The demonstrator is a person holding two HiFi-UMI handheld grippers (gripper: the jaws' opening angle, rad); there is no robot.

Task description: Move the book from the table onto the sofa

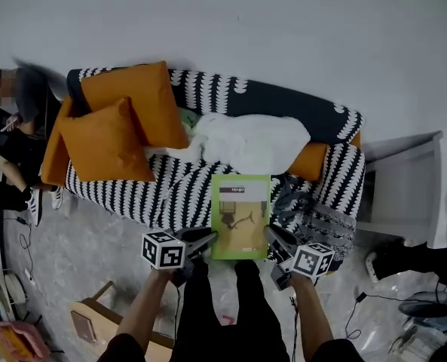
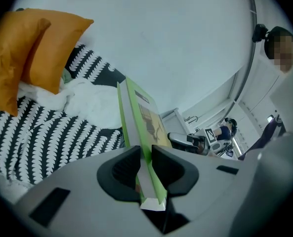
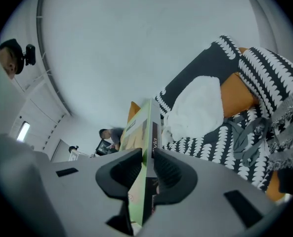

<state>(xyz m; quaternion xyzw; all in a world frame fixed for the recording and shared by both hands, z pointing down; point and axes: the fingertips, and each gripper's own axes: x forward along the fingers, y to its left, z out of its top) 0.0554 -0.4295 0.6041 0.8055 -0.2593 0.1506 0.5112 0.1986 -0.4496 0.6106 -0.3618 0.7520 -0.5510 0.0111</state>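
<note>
While aloft, book [image 1: 240,216] in left tool [image 1: 206,238], right tool [image 1: 273,237]

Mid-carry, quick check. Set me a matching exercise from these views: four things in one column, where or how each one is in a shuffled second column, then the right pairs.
1. book
2. two orange cushions
3. white cloth
4. left claw

A. bunched at the middle of the sofa
B. shut on the book's left edge
C. at the sofa's left end in the head view
D. gripped at both side edges, over the sofa's front edge

Pairs: 1-D, 2-C, 3-A, 4-B
</note>
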